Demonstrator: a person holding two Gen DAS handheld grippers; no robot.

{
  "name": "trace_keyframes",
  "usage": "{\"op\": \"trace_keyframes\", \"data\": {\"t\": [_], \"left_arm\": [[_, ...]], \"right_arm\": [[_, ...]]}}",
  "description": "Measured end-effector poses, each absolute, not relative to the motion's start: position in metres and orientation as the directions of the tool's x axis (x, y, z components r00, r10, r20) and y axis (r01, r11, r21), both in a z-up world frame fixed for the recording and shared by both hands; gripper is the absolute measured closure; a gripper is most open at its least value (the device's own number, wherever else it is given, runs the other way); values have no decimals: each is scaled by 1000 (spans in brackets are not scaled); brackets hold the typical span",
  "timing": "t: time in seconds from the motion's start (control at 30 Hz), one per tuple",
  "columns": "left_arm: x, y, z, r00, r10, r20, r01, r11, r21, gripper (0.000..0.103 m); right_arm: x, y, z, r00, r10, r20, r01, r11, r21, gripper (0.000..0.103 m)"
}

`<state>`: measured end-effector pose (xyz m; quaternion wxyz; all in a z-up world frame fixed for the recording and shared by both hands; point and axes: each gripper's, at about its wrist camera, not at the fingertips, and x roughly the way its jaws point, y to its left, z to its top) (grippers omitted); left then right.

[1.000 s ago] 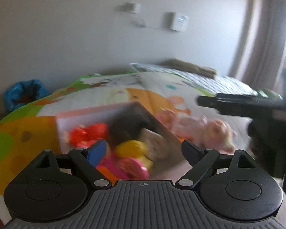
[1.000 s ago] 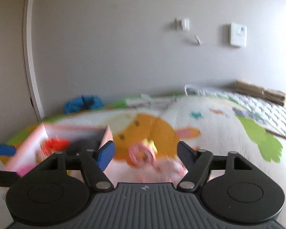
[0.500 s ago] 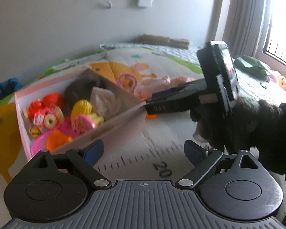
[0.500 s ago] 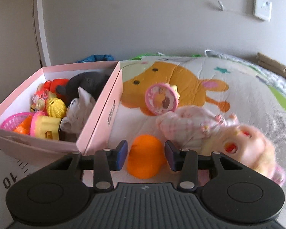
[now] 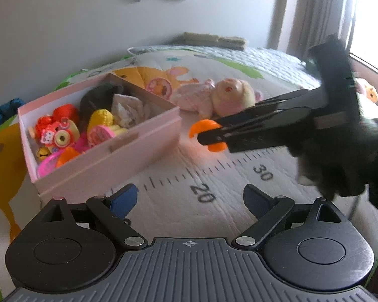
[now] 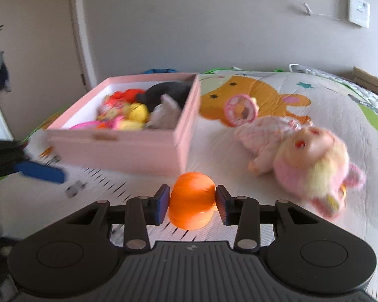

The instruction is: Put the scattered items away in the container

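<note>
An open pink box (image 5: 108, 156) (image 6: 118, 148) holds several small toys and sits on the play mat (image 5: 214, 176). My right gripper (image 6: 192, 201) has an orange cap-shaped toy (image 6: 191, 201) between its pads, which touch both its sides as the jaws are closing. From the left wrist view, the right gripper (image 5: 209, 136) reaches in from the right with the orange toy (image 5: 206, 127) at its tip, just right of the box. My left gripper (image 5: 190, 193) is open over the ruler marks, with nothing between its fingers. A pink doll (image 6: 302, 156) and a round pink toy (image 6: 240, 109) lie loose on the mat.
A dark-gloved hand (image 5: 352, 156) carries the right gripper. A blue bag (image 5: 0, 110) lies left of the mat by the wall. A folded brown bundle (image 5: 214, 39) rests at the mat's far edge. Another small toy (image 5: 368, 90) lies near the curtain on the right.
The right gripper's fingers have narrowed onto the orange toy, which was loose between wider jaws half a second ago. Both views have dropped lower over the mat. The left gripper stays open.
</note>
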<state>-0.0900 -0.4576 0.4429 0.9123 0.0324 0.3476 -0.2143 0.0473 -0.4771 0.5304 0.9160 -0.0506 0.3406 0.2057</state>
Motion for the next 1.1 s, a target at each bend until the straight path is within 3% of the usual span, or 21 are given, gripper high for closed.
{"op": "trace_keyframes", "data": {"t": [0.5,0.9,0.93,0.97,1.1], "left_arm": [[-82,-511,421,660,-361,-659,505,863,34,9],[-45,-532,406,642,-372,-670,514,857,17,31],[-45,-532,405,641,-373,-671,516,857,16,35],[-45,-533,404,639,-377,-671,519,854,15,46],[-47,-533,404,642,-375,-669,528,849,31,46]], "right_arm": [[18,-484,530,659,379,-649,-433,897,84,63],[35,-521,551,773,245,-585,-279,960,33,58],[39,-522,552,782,230,-579,-264,964,25,58],[43,-523,554,792,220,-570,-256,966,16,58],[72,-516,565,835,219,-505,-249,968,8,52]]}}
